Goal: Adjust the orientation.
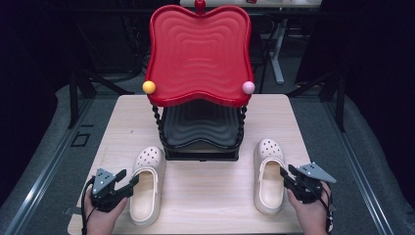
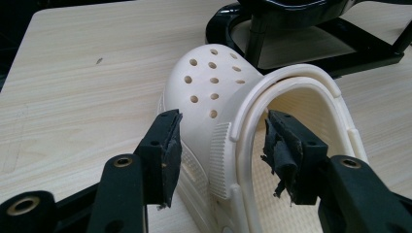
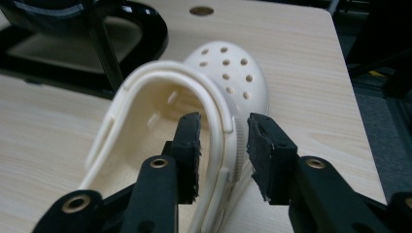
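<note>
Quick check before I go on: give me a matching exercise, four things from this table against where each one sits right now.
Things:
1. left clog
2. right clog
3. yellow ball
4. pink ball

Places:
A. right front corner of the red tray
B. on the table, between the left gripper's open jaws
C. left front corner of the red tray
D. on the table, its side wall between the right gripper's open jaws

Pairs: 1-B, 2-D, 3-C, 4-A
</note>
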Tool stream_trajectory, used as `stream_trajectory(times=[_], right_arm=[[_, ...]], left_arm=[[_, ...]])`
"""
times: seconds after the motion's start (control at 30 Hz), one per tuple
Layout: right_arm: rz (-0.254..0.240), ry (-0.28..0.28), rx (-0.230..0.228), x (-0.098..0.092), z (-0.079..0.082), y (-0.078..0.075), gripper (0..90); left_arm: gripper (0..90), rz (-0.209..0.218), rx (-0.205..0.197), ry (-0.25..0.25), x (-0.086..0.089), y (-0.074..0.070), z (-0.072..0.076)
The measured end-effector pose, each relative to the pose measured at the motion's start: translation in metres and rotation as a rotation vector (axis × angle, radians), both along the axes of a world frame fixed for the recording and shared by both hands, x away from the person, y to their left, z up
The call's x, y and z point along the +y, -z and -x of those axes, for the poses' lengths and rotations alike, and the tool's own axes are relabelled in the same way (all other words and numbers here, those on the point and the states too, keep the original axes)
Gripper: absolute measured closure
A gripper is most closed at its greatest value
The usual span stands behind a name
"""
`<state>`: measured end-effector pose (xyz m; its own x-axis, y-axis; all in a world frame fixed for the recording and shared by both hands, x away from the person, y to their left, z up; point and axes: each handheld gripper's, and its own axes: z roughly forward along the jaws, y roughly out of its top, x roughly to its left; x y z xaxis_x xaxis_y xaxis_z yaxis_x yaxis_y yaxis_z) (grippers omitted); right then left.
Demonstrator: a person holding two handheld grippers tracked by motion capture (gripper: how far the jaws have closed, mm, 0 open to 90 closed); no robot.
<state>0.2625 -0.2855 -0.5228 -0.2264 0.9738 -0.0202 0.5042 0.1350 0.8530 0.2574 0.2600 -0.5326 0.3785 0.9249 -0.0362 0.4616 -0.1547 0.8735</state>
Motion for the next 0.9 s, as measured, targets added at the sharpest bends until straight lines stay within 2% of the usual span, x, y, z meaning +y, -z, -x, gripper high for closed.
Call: stream_trajectory(times=[0.07,0.27,0.37,0.47,0.63,0.9], right_arm=[[0.034,0.009,0.022,0.002,-0.002,0.003,64.2],[0.064,0.032,0.062,0.008,-0.006,0.006,67.2],[0.086,0.033,0.065,0.009,-0.008,0.008,70.2],[0.048,0.031,0.078,0.005,-0.008,0.005,72.6],[0.018,-0.027,0.083,0.007,-0.006,0.004,73.1],[0.031,-0.124,0.071,0.019,-0.004,0.002,73.2]], left_arm=[[47.8,0.0,-0.001,0.0,-0.001,0.0,0.0],[47.8,-0.005,0.003,0.008,-0.003,0.001,0.0],[47.8,-0.01,0.007,0.013,-0.003,0.001,0.0],[47.8,-0.01,0.005,0.013,-0.003,0.001,0.0],[47.8,-0.008,0.005,0.011,-0.003,0.001,0.0],[47.9,-0.006,0.004,0.015,-0.004,0.001,0.001]])
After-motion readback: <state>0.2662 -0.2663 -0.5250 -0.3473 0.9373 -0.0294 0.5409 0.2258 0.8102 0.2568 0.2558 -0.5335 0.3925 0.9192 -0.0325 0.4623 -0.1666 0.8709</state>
